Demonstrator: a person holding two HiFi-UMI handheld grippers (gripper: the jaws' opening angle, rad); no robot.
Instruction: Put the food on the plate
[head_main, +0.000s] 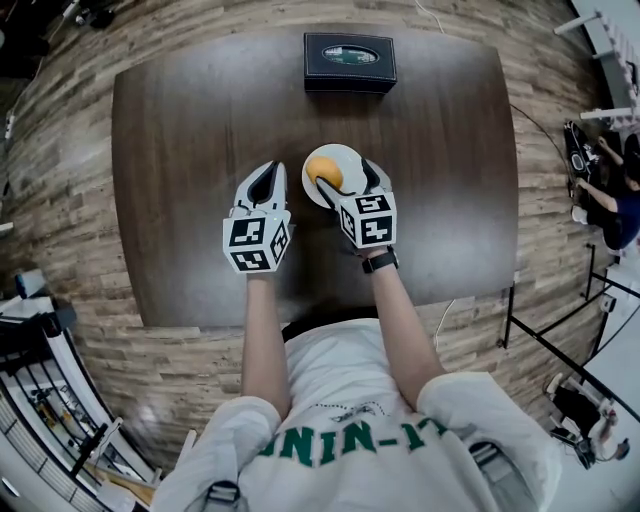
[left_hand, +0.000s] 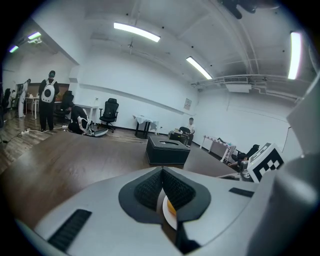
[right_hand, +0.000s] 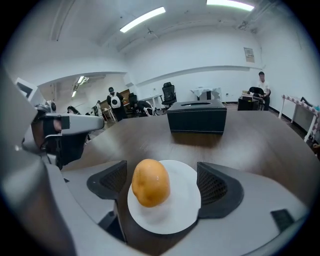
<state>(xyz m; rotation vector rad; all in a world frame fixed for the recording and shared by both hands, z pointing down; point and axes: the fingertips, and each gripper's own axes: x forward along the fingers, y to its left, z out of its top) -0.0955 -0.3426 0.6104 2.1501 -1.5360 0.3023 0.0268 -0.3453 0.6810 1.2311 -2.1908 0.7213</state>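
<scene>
In the head view the white plate (head_main: 345, 152) lies near the middle of the frame on the dark wooden desk (head_main: 190, 130). The food (head_main: 324, 171), a rounded orange-yellow piece, sits on it, toward the plate's left side. The right tongs (head_main: 345, 178) hang over the plate's lower right, spread wide. In the right gripper view their two dark pads stand apart on either side of the plate, with the food between them, nearer the left pad. Neither pad presses on it, so these tongs are released and carry nothing. The left tongs (head_main: 268, 172) sit just left of the plate, beside the right ones but apart from them. The left gripper view shows their pads brought together at the tips, clenched with nothing caught, and a sliver of plate and food shows through the gap lower down. A black box (head_main: 350, 62) stands at the desk's far edge, upper middle of the frame, well apart from the plate
</scene>
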